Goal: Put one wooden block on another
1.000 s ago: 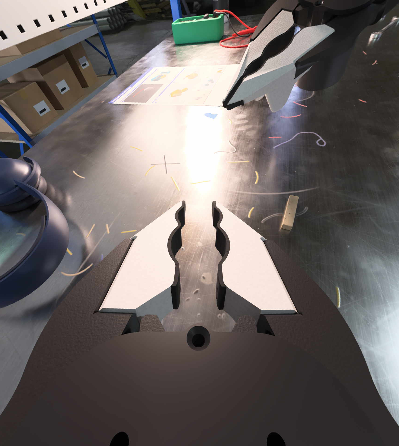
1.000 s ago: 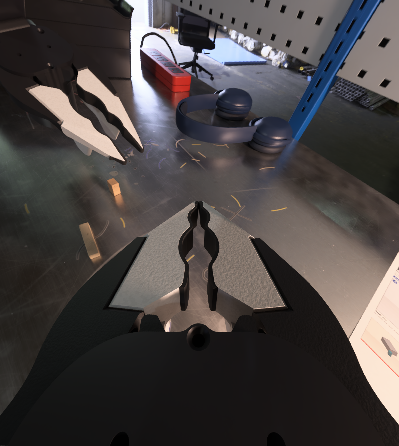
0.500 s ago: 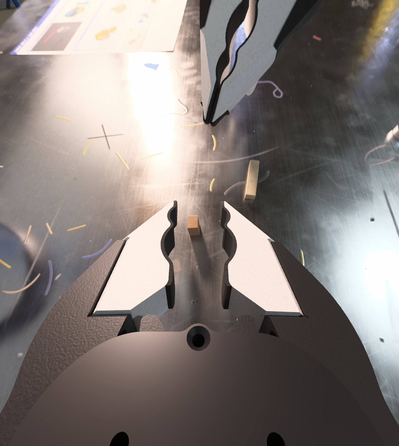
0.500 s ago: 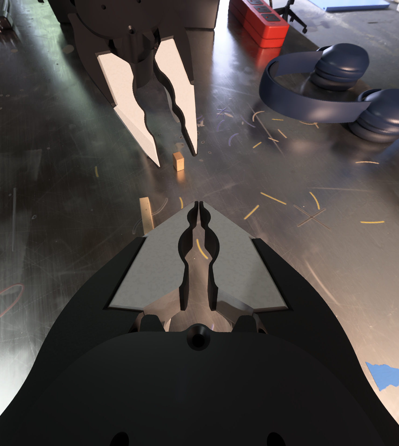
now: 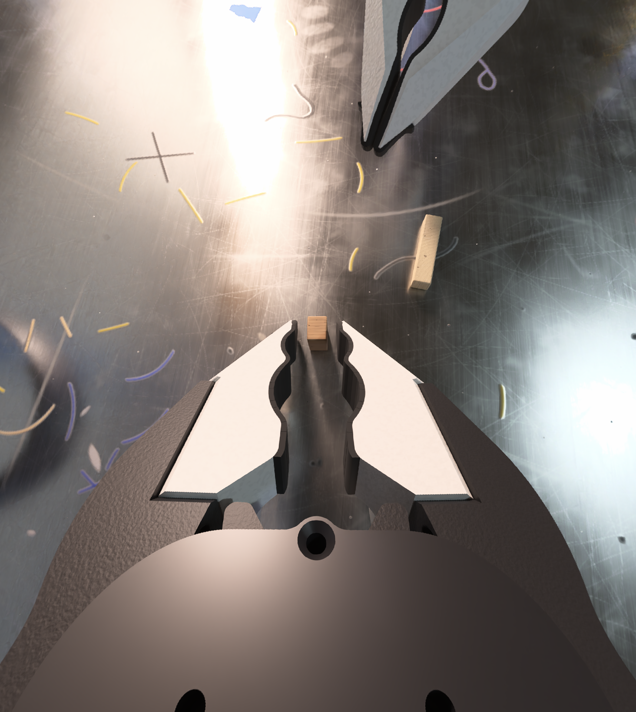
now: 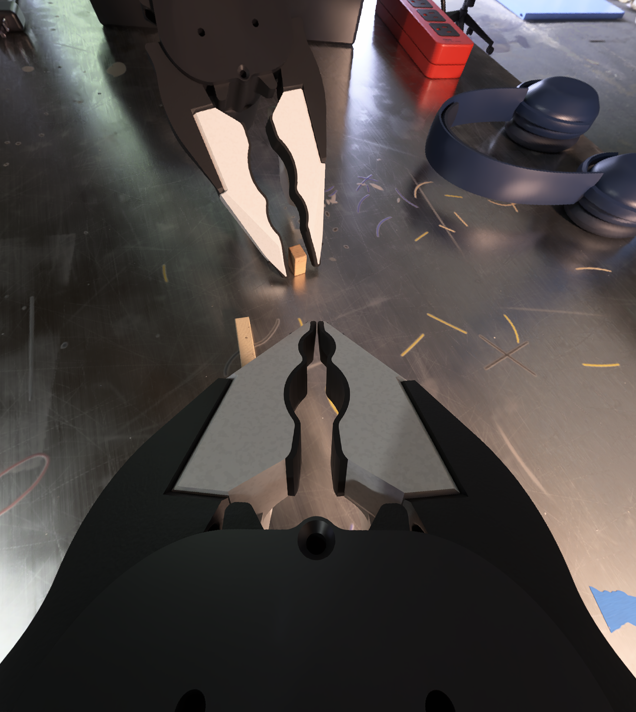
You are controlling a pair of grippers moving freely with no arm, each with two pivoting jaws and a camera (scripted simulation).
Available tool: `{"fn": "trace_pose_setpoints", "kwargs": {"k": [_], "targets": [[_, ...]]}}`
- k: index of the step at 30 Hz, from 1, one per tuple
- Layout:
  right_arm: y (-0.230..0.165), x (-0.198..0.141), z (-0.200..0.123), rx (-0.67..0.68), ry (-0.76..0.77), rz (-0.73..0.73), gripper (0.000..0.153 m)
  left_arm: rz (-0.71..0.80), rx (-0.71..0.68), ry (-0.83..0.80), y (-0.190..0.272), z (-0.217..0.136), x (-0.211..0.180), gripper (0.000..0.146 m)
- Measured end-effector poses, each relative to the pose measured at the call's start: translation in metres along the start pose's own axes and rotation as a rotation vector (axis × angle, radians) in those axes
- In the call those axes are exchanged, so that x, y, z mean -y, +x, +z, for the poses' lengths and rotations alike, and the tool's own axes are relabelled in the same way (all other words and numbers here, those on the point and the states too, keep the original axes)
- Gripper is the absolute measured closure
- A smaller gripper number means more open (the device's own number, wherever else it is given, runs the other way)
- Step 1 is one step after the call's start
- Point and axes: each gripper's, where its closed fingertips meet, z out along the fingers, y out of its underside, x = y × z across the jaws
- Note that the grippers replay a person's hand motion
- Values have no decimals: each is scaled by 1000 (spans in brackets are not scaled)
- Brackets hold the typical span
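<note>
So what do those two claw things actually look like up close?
Each hand-held gripper has a rounded, pebbled shell and two flat pale tapering fingers with dark wavy inner edges. The left hand-held gripper looks brownish, the right hand-held gripper black. No cables visible.

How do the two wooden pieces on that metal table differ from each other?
The small cube is darker, orange-brown wood; the long flat block is pale.
The cube is compact with near-equal sides; the flat block is a thin, stretched slab.
The cube sits between the open jaws of the left gripper; the flat block lies alone off to the side.
Both rest on the scratched metal table.
</note>
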Motion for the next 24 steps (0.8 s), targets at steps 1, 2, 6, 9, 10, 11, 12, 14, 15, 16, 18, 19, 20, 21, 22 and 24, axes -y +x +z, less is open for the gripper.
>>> {"fn": "trace_pose_setpoints", "kwargs": {"k": [1,2,6,9,10,11,12,14,15,16,18,19,20,21,22,24], "targets": [[-1,0,0,0,0,-4,152,1,3,-11,0,0,-1,128],[-1,1,0,1,-1,-7,152,8,5,-20,1,0,0,130],[-1,1,-1,-6,-3,-11,152,27,12,-43,2,1,0,137],[1,1,-2,-11,-1,-5,152,36,5,-36,6,1,2,137],[2,1,-3,-15,-1,-5,152,45,-5,-15,9,0,7,137],[3,1,-5,-20,-2,-6,152,54,-16,12,12,-1,13,137],[4,1,-6,-23,-5,-9,152,59,-31,37,17,-3,20,137],[4,0,-11,-11,-16,-18,152,66,-81,73,28,-2,33,137],[2,-1,-13,2,-24,-26,152,76,-101,79,33,-1,37,137],[1,-3,-15,17,-33,-37,152,92,-113,74,37,2,40,137],[-3,-7,-19,38,-56,-61,152,120,-133,52,45,9,42,137],[-5,-9,-20,45,-65,-70,152,124,-149,45,50,12,43,137],[-6,-11,-21,48,-71,-75,152,124,-163,40,55,15,43,137],[-7,-13,-21,49,-74,-77,152,126,-167,31,58,18,43,137],[-8,-15,-22,49,-76,-78,152,134,-162,20,59,21,42,137],[-9,-18,-22,53,-79,-74,152,156,-147,5,61,25,40,137]]}}
